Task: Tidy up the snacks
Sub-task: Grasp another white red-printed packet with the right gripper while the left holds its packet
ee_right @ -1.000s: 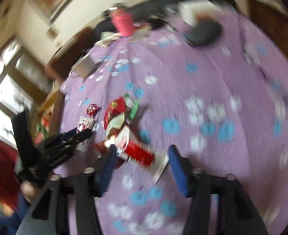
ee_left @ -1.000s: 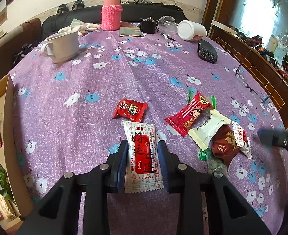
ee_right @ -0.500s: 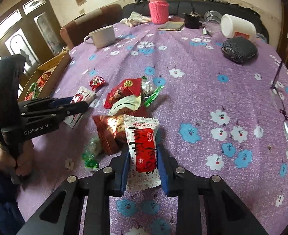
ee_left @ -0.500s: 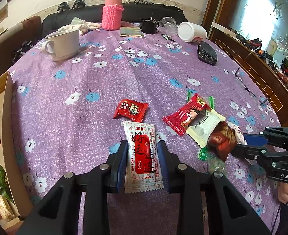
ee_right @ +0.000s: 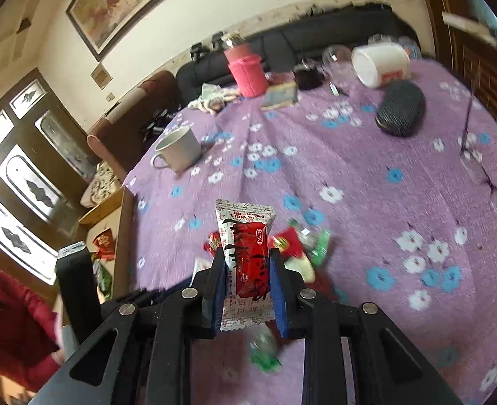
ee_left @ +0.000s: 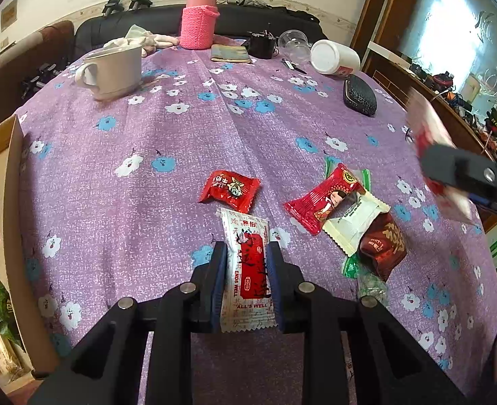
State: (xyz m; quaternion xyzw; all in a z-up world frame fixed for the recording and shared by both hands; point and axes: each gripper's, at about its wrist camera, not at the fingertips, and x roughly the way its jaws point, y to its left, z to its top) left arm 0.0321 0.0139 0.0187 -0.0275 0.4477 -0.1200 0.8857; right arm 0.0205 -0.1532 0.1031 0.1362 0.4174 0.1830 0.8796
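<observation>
Far left: cardboard box w/ snack packs already in it, sitting at the table edge — that's my drop spot, I reckon.

My left gripper is pinching a white-and-red sachet; jaws have just been closing on it, pads now pressing both long edges. Sachet lies flat on the purple cloth, far end just beside the small red candy pack. To do this well: lift straight up before swinging left, so the sachet's free end doesn't drag the candy pack along. Grip is on the edges only & the wrapper is slick, so no jerks.

Mid-right: loose pile — red figure pack, cream pack lapped over it, brown pack touching that, green-wrapped bits at the near end. All left for later trips.

Right: my right gripper is clamped on a second white-and-red sachet, held clear above the cloth; from the left cam it shows as a blurred shape off to the right w/ the wrapper sticking out. Sachet stands up between the pads, top half unsupported, so it can flop.

Both loads head for the same box, so I'd go one at a time: left first, since it's nearer, right waiting high to avoid a clash. Release low inside the box, not from above the rim.
</observation>
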